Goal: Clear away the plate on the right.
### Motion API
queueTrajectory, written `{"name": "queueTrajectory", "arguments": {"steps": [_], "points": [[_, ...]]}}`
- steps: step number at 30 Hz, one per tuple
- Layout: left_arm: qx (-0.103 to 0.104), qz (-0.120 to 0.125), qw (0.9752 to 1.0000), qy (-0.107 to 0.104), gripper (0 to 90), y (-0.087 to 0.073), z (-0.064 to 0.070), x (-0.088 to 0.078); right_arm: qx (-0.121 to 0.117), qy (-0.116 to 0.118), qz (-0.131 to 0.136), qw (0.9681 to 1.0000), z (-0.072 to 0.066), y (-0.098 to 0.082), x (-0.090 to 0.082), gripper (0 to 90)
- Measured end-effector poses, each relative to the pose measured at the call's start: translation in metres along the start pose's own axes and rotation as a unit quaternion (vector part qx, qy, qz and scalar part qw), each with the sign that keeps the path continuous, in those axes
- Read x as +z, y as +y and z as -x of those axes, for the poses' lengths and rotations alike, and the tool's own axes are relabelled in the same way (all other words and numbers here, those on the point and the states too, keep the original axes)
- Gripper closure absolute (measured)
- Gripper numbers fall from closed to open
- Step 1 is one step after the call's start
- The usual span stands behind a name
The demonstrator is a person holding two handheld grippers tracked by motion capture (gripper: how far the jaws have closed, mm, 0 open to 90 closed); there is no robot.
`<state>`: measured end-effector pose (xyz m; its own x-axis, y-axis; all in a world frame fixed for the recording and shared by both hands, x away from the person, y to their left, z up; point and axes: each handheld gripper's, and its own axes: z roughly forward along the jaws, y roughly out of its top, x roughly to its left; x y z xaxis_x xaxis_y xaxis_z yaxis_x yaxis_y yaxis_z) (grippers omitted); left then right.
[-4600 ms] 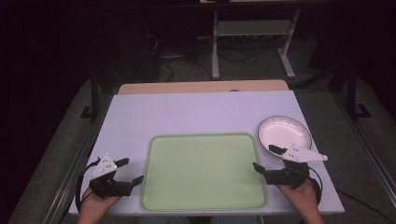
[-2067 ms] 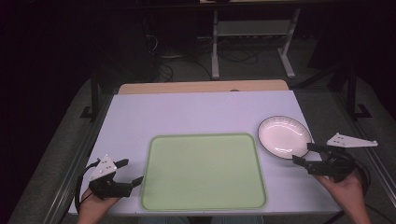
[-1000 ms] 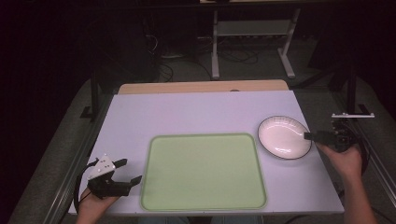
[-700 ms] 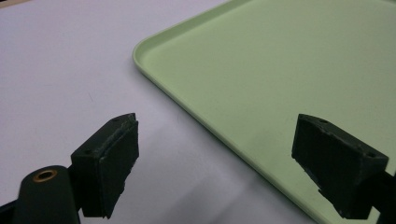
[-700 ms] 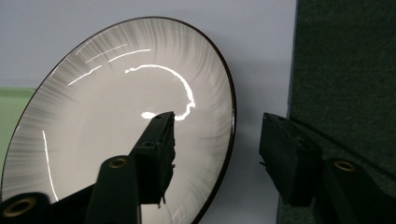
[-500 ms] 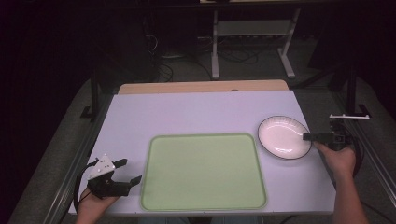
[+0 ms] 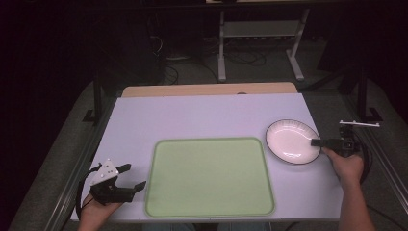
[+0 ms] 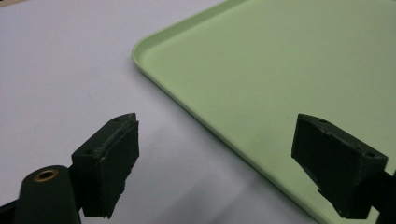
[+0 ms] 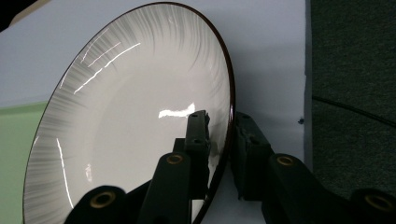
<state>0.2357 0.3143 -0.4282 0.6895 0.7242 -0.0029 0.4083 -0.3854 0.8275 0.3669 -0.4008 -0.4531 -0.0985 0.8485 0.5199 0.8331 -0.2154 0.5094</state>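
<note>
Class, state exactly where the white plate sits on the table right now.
In the high view the white plate lies at the table's right side, just right of the green tray, its right rim pinched by the right gripper.

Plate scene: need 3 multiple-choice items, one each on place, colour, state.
1. Where does the plate lie?
A. on the tray
B. on the table, right of the tray
C. left of the tray

2. What colour is the tray?
A. light green
B. red
C. blue

3. How does the right gripper stand?
A. open, far from the plate
B. shut on nothing
C. shut on the plate's rim

Key: 1 B, the high view shows the plate on the table beside the tray's right edge. 2 A, both the high and left gripper views show it pale green. 3 C, the right gripper view shows one jaw on each side of the rim.
</note>
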Motion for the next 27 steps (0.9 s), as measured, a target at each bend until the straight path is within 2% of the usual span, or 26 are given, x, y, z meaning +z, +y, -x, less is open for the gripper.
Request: {"name": "queueTrajectory", "arguments": {"steps": [1,2,10,15,16,17,18,21,24,27], "points": [[0.001,0.0,1.0,0.0,15.0,0.0001,0.0,-0.0001,0.003,0.002,0.001,1.0,0.0007,-0.0003,-0.0003,78.3],[0.001,0.0,1.0,0.0,15.0,0.0001,0.0001,-0.0001,0.022,0.01,-0.001,0.9997,0.0027,-0.0004,-0.0004,79.0],[0.001,-0.001,1.0,0.0,15.0,0.0001,0.0001,0.0,0.037,0.011,-0.006,0.9992,0.0033,0.0011,-0.0002,80.4],[0.001,-0.001,1.0,0.001,15.0,-0.0001,0.0,-0.0001,0.061,0.019,-0.001,0.998,0.0044,0.0007,0.0007,82.0],[0.001,-0.001,1.0,0.002,15.0,-0.0001,-0.0001,0.0,0.07,0.023,0.002,0.9973,0.0051,0.0002,0.0012,82.3],[0.001,-0.002,1.0,0.002,15.0,0.0,-0.0002,-0.0001,0.09,0.032,0.006,0.9954,0.0069,-0.0008,0.0016,82.7],[0.001,-0.001,1.0,0.003,15.0,0.0,-0.0004,-0.0002,0.09,0.032,0.006,0.9954,0.0069,-0.0008,0.0016,82.7],[0.001,0.0,1.0,0.003,15.0,0.0001,0.0,-0.0009,0.116,0.03,0.009,0.9928,0.0064,-0.0012,0.0016,83.5],[0.003,-0.001,1.0,0.002,15.0,0.0001,0.0005,-0.0007,0.125,0.031,0.011,0.9917,0.0064,-0.0017,0.0014,83.6],[0.003,0.0,1.0,0.002,15.0,0.0001,0.0001,-0.001,0.15,0.044,0.022,0.9875,0.0092,-0.0045,0.0013,83.4]]}}
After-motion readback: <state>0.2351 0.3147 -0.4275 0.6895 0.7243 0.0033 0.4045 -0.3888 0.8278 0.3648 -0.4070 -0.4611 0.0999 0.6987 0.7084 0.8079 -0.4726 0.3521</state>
